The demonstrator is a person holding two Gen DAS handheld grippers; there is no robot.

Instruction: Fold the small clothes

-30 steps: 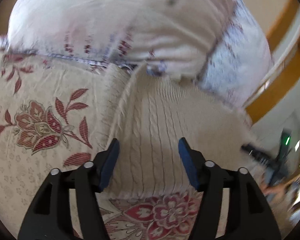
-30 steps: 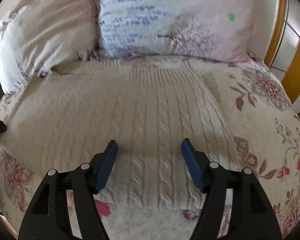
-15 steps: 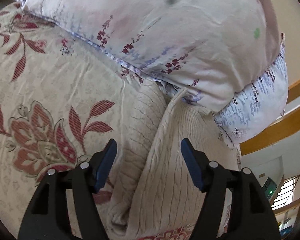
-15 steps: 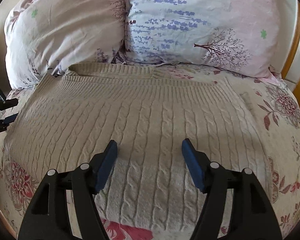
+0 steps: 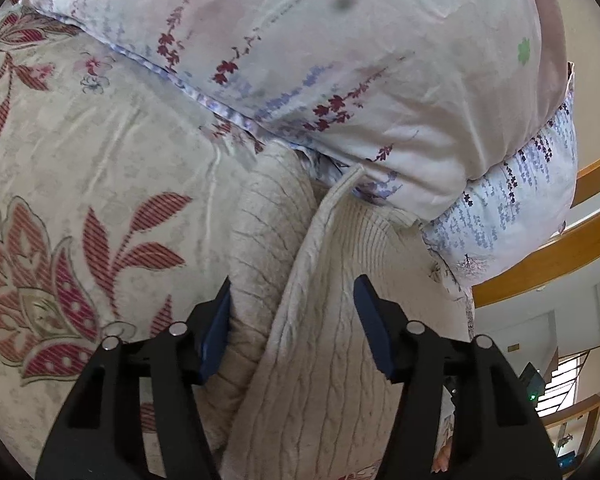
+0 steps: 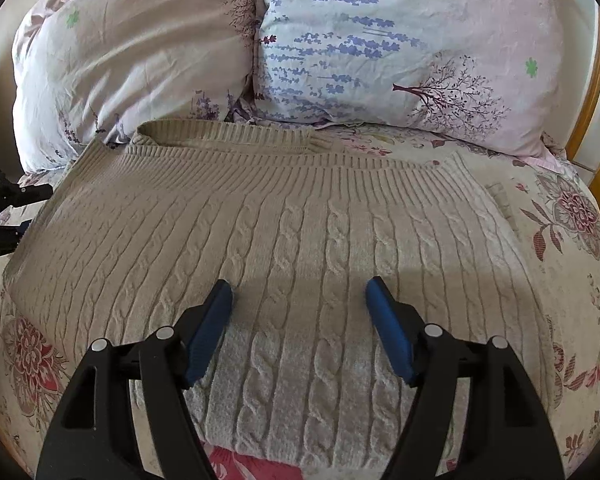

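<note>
Right wrist: sweater [image 6: 300,240] spreads beneath tool [image 6: 299,312].

left gripper [image 5: 292,320]: black plastic frame, blue finger pads [image 5: 216,328], silver screws
right gripper [image 6: 300,320]: same black frame, blue pads [image 6: 210,328], silver screws
</note>
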